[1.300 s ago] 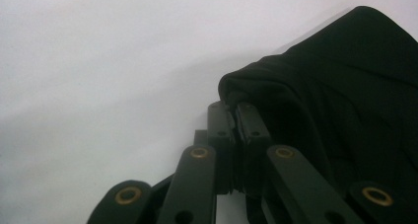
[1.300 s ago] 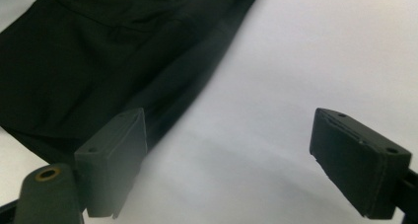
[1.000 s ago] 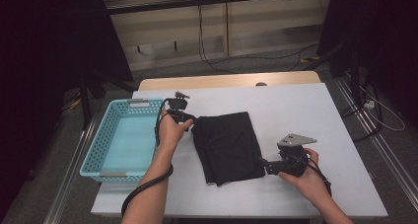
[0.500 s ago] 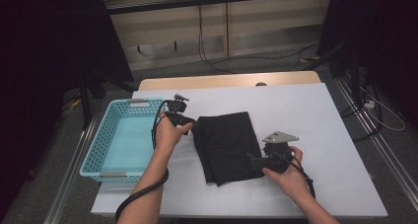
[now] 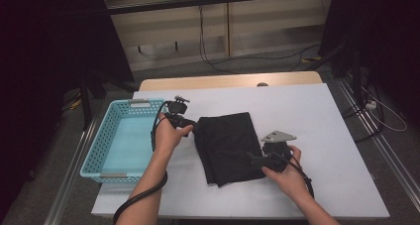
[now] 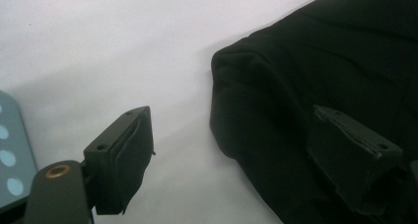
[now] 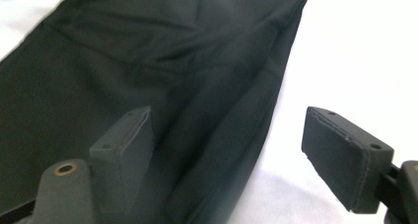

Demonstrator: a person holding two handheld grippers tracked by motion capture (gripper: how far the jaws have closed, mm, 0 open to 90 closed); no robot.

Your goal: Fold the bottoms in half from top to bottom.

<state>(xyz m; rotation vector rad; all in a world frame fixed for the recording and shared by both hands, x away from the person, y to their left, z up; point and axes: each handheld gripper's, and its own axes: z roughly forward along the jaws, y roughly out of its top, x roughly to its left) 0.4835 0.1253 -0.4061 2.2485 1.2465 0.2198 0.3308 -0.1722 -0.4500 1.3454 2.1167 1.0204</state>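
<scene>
A folded black cloth [image 5: 228, 146] lies flat near the middle of the white counter [image 5: 322, 116], just right of a light blue basket [image 5: 101, 150] that stands at the counter's left edge.

The left gripper [image 5: 190, 124] sits at the cloth's upper left corner, between basket and cloth. In the left gripper view its fingers [image 6: 121, 160] stand wide apart and have just been opening. The cloth's rounded folded corner [image 6: 305, 100] lies between them, nearer the right finger, which hangs over the fabric; the left finger is over bare counter, well off the cloth's edge. Neither pad presses on the fabric, so nothing is gripped.

The right gripper [image 5: 253, 159] is at the cloth's lower right, pointing left across its right edge, with the grey plate [image 5: 278, 136] on top and the hand [image 5: 285, 173] behind it. In the right gripper view its fingers [image 7: 125, 155] are also spread wide, though they have just been closing a little. The cloth's folded edge [image 7: 236, 135] runs up between them: the left finger is over the fabric, the right finger over bare counter beside the edge. A clear gap shows between the right pad and the cloth; whether the left pad touches the fabric beneath it I cannot tell. The cloth is not pinched.

The cloth itself lies smooth, with a few shallow creases.
</scene>
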